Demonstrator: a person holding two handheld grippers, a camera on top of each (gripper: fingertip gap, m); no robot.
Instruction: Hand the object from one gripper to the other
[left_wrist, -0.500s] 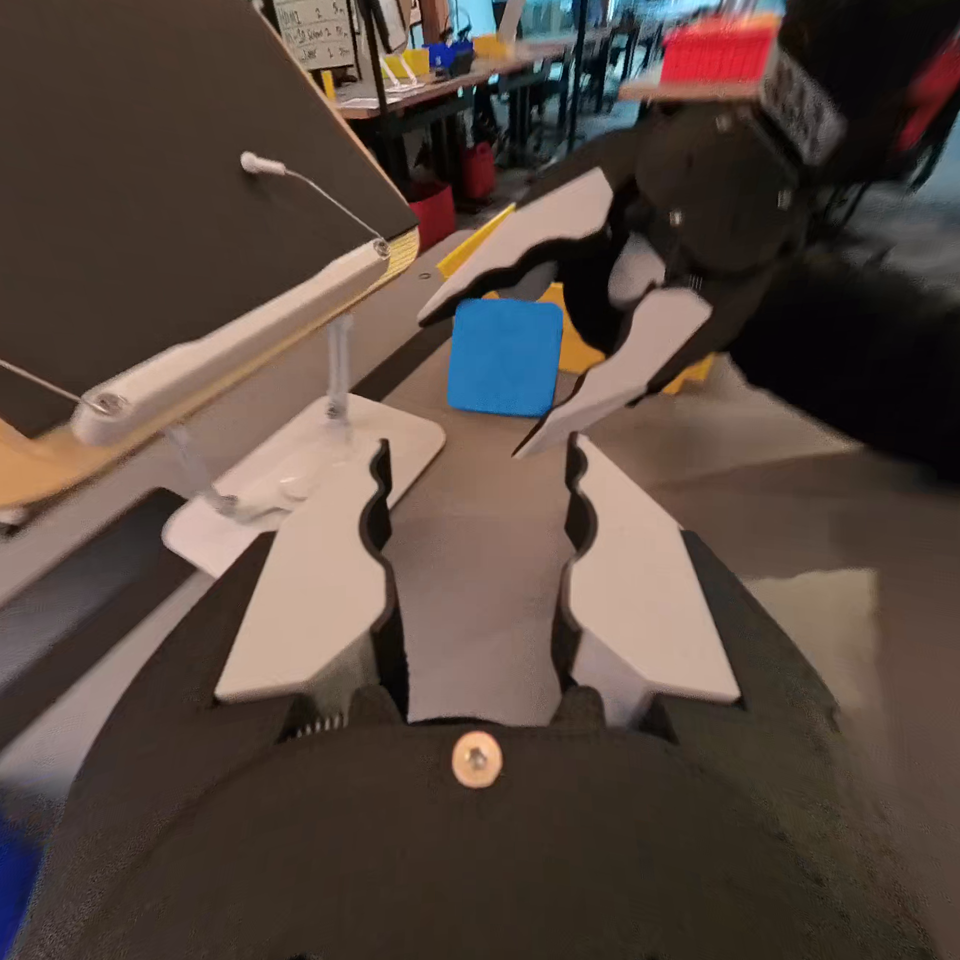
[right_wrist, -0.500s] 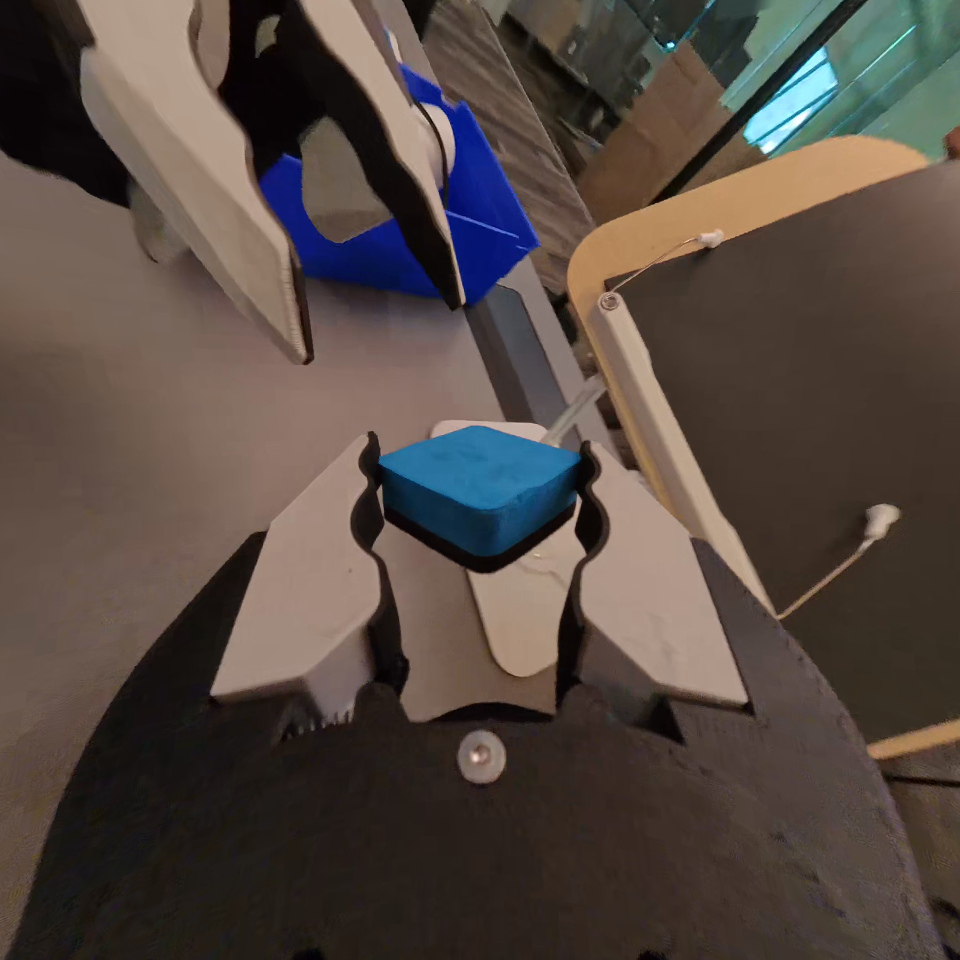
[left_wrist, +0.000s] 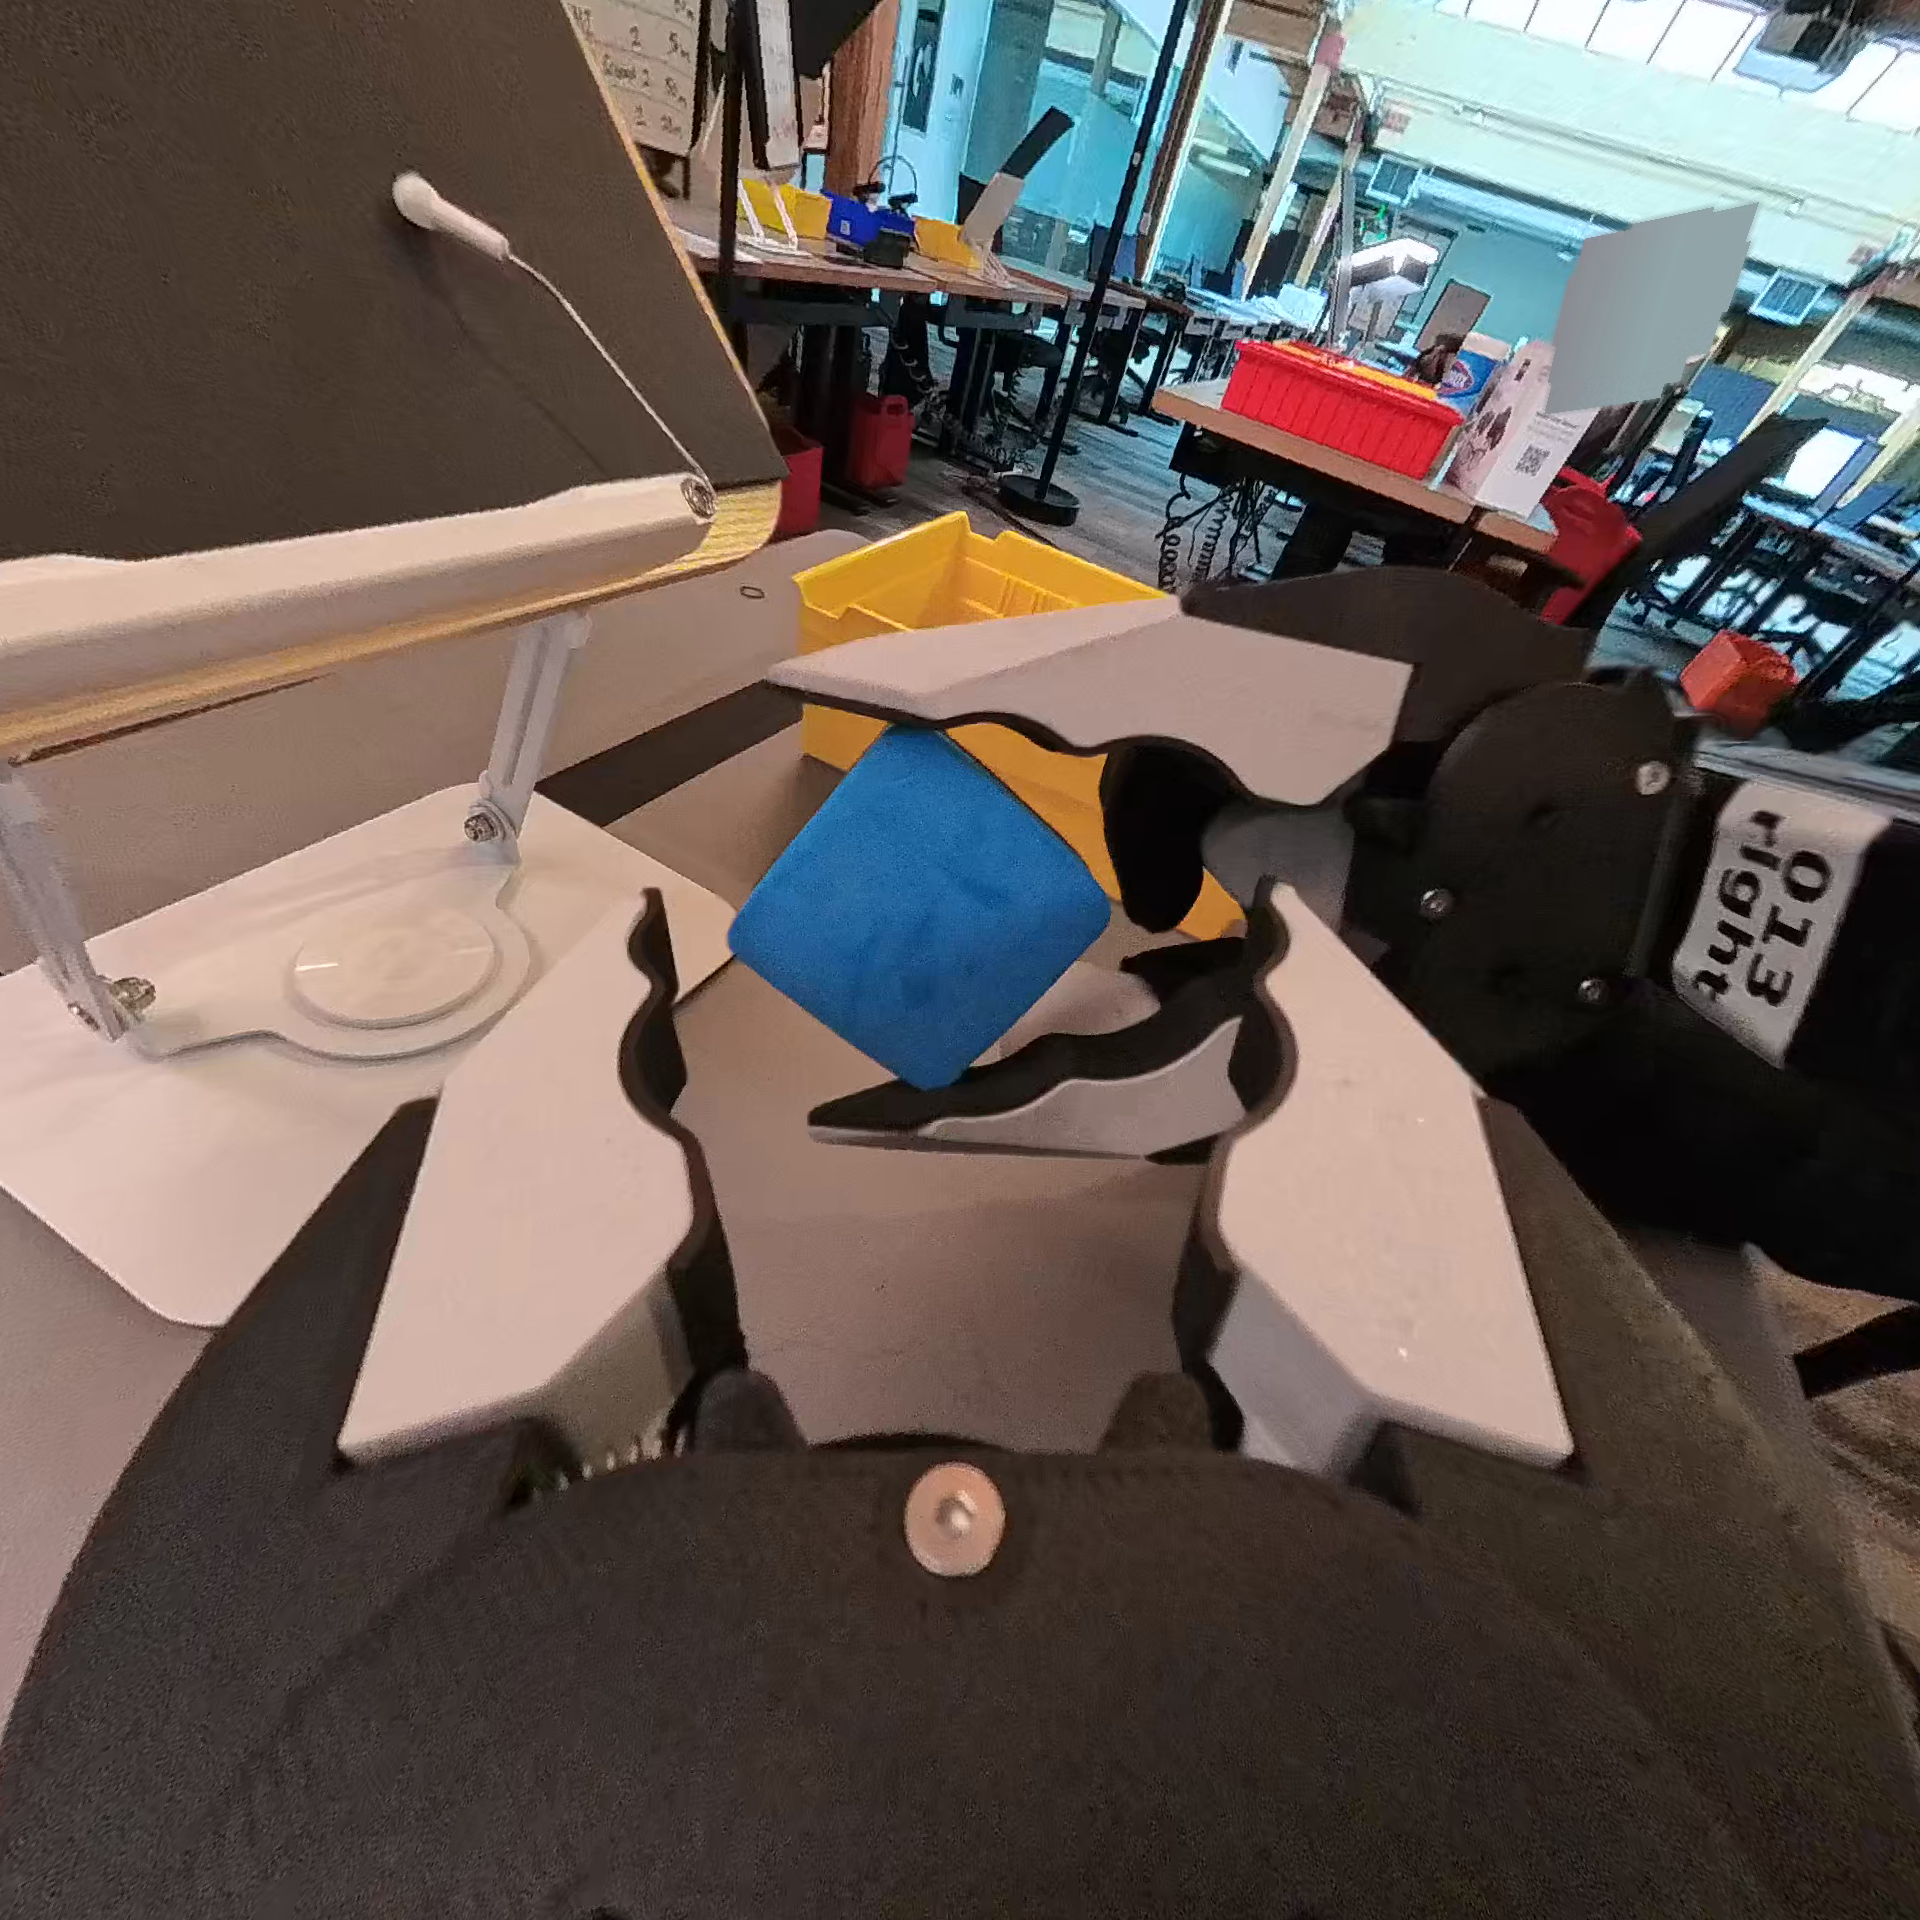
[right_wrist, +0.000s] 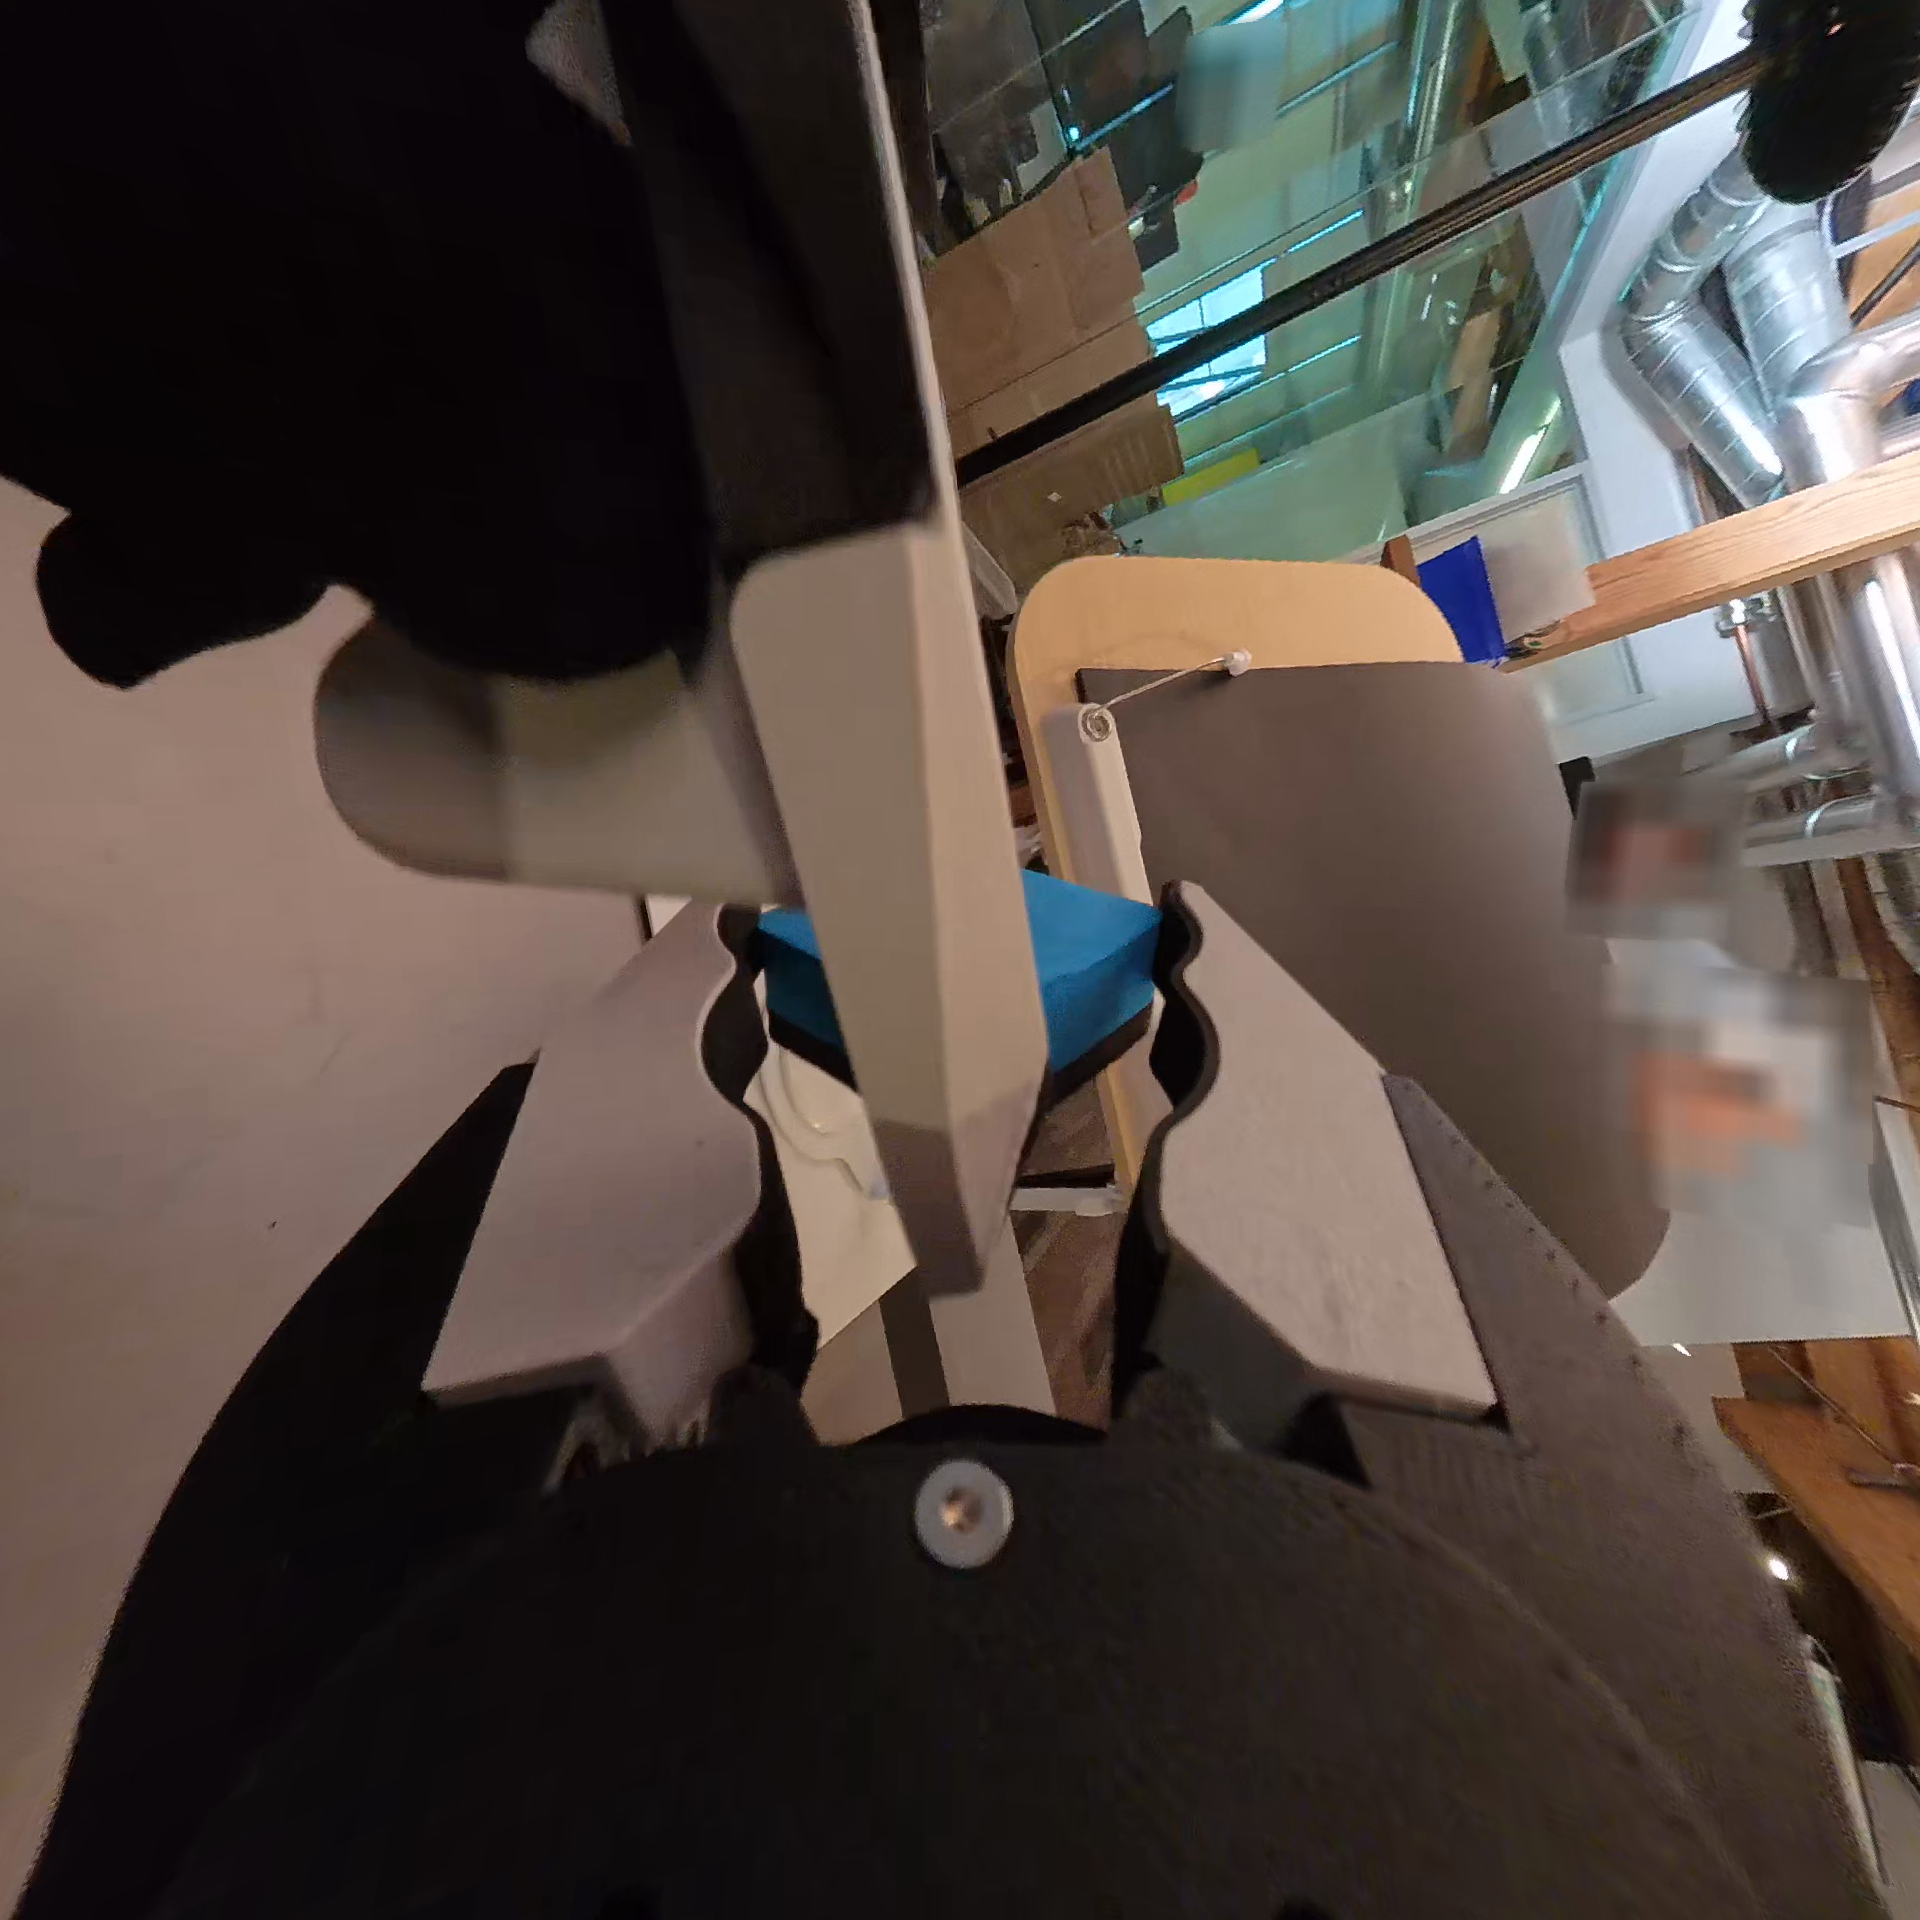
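Blue foam with a thin black backing makes up the object, a flat, round-cornered square pad that is held clear of the grey tabletop. It is pinched by two opposite corners between the fingers of the right gripper, which is turned on its side in the left wrist view, one finger above the pad and one below. The left gripper is spread wide and holds nothing; its fingertips are placed on either side of the pad, and contact cannot be confirmed. In the right wrist view, the pad is seen clamped at the right gripper's tips, with one left finger crossing in front of it. A yellow bin stands behind the pad, and a tilted black board on a white stand is seen beside it.
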